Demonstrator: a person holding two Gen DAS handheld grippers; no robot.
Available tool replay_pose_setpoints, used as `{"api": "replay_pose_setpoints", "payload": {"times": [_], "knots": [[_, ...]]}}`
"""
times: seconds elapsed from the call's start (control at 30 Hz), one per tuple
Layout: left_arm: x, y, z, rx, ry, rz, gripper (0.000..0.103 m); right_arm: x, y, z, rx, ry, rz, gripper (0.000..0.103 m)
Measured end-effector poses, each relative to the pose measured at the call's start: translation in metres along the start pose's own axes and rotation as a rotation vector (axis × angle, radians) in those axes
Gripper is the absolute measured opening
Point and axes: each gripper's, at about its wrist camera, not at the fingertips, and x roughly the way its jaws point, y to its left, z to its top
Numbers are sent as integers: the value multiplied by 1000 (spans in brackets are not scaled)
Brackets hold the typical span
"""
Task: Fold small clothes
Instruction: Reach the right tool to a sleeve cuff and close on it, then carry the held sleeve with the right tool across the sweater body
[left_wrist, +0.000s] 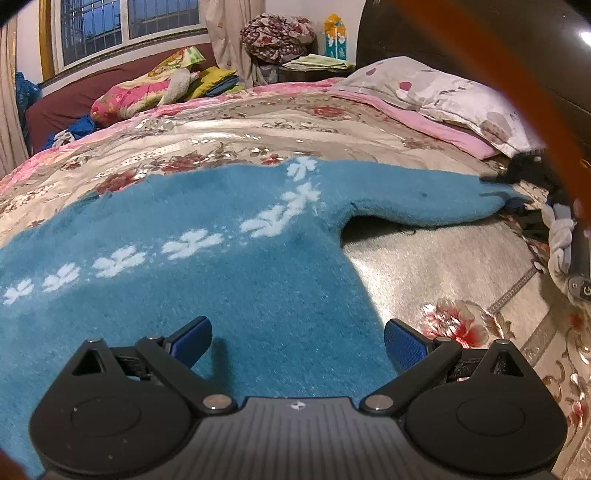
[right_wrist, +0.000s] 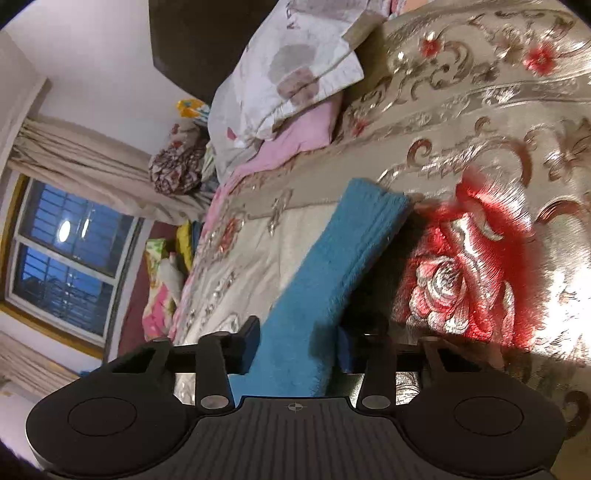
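Left wrist view: a small blue sweater (left_wrist: 229, 280) with a line of white flower shapes lies spread flat on the floral bedspread (left_wrist: 436, 266), one sleeve (left_wrist: 424, 199) reaching out towards the pillow (left_wrist: 436, 92) at the head of the bed. Your left gripper (left_wrist: 297, 345) hovers over the sweater's body near its side edge with its blue pads (left_wrist: 404, 347) set wide apart and nothing between them.

From the right wrist, the same sleeve (right_wrist: 332, 269) runs up between the fingers of your right gripper (right_wrist: 297, 345). Its jaws are drawn in narrow on the cloth, and the fabric bunches where they meet it, so it reads as a pinch on the sleeve partway along; the cuff end lies beyond on the bedspread, close to a large red rose in the pattern.

Judged from how things lie, you are at the very start of the fold. The body is flat and smoothed, but no sleeve has yet been brought across and no hem turned up. Both sleeves and the lengthwise folds appear left to do.

Further off, heaped bedding (left_wrist: 147, 88) sits near the window (left_wrist: 129, 29) at the room's far side.
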Motion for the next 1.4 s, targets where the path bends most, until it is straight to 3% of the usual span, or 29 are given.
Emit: {"api": "replay_pose_setpoints", "payload": {"times": [0.07, 0.43, 0.6, 0.83, 1.13, 1.4], "knots": [[-2, 2, 3, 5, -13, 8, 103, 3, -3, 0, 35, 15, 16, 12], [-2, 37, 21, -12, -80, 100, 103, -18, 57, -14, -101, 20, 182, 11], [4, 62, 10, -60, -48, 121, 103, -26, 88, -34, -171, 48, 244, 11], [-14, 101, -15, -71, -37, 140, 103, -11, 140, -90, -307, 134, 254, 11], [-39, 179, -57, -174, -35, 179, 103, 21, 189, -178, -472, 258, 211, 11], [-67, 211, -90, -150, -82, 99, 103, 41, 217, -254, -604, 347, 179, 10]]}}
